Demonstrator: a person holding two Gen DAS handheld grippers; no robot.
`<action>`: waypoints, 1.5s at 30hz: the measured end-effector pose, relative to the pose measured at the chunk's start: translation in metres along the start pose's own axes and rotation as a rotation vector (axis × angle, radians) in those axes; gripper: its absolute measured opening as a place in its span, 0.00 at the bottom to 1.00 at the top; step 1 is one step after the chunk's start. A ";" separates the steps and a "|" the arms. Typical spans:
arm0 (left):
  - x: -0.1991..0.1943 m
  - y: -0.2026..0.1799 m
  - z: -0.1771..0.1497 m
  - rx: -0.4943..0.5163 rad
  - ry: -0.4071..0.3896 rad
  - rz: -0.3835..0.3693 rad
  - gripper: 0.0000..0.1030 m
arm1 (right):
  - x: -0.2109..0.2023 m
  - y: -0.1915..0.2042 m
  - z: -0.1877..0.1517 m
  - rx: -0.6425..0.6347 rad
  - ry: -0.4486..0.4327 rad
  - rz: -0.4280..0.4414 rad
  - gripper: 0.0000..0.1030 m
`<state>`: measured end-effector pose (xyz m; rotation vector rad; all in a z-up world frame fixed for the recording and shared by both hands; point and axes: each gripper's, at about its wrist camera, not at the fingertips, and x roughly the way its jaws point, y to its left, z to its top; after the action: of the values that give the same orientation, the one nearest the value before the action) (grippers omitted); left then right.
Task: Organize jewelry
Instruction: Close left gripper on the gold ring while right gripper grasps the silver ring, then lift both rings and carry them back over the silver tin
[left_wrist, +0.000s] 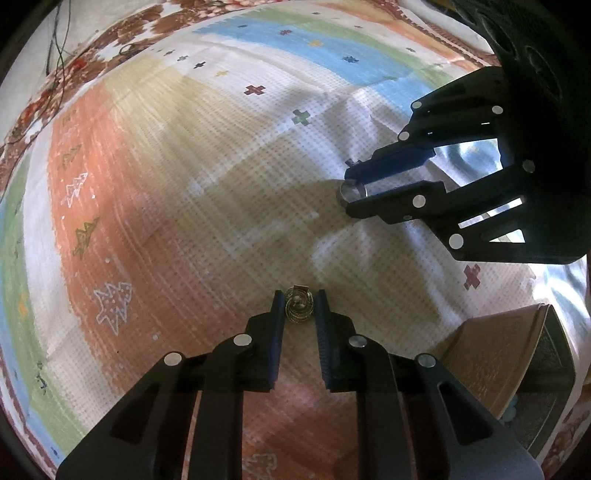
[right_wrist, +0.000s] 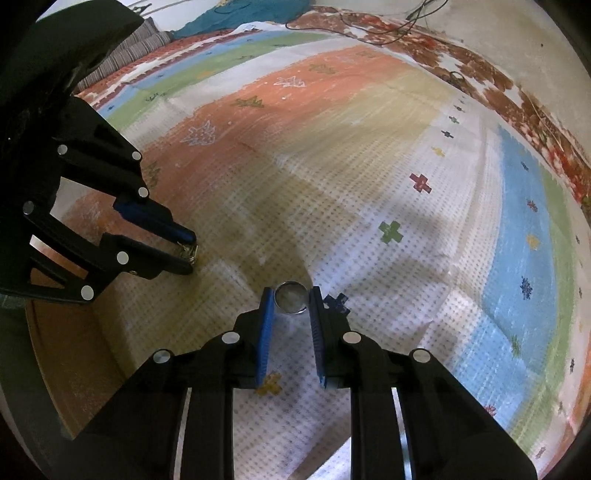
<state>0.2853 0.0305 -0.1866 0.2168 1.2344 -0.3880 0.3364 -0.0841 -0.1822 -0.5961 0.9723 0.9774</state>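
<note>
My left gripper (left_wrist: 300, 306) is shut on a small coiled metal ornament (left_wrist: 299, 308), held between its blue pads just above the patterned cloth. It also shows in the right wrist view (right_wrist: 189, 251) at the left, the ornament (right_wrist: 188, 252) at its tips. My right gripper (right_wrist: 291, 301) is shut on a round silver bangle (right_wrist: 291, 302), held between its pads over the cloth. It also shows in the left wrist view (left_wrist: 352, 194) at the right, with the bangle (left_wrist: 352, 191) at its tips.
A colourful patterned cloth (left_wrist: 184, 184) covers the surface. A brown cardboard box (left_wrist: 491, 354) stands at the lower right in the left wrist view and at the lower left in the right wrist view (right_wrist: 70, 332). Cables (right_wrist: 388, 29) lie at the far edge.
</note>
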 end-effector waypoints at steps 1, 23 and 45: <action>-0.001 0.000 0.000 -0.003 -0.001 0.002 0.15 | 0.000 -0.001 -0.001 0.003 -0.002 0.002 0.19; -0.052 -0.011 -0.005 -0.070 -0.070 0.051 0.15 | -0.060 0.015 -0.005 0.124 -0.050 0.000 0.19; -0.111 -0.016 -0.026 -0.263 -0.162 0.199 0.15 | -0.107 0.013 -0.019 0.381 -0.063 -0.119 0.19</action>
<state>0.2257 0.0447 -0.0890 0.0793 1.0805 -0.0669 0.2939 -0.1371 -0.0962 -0.2977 1.0227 0.6776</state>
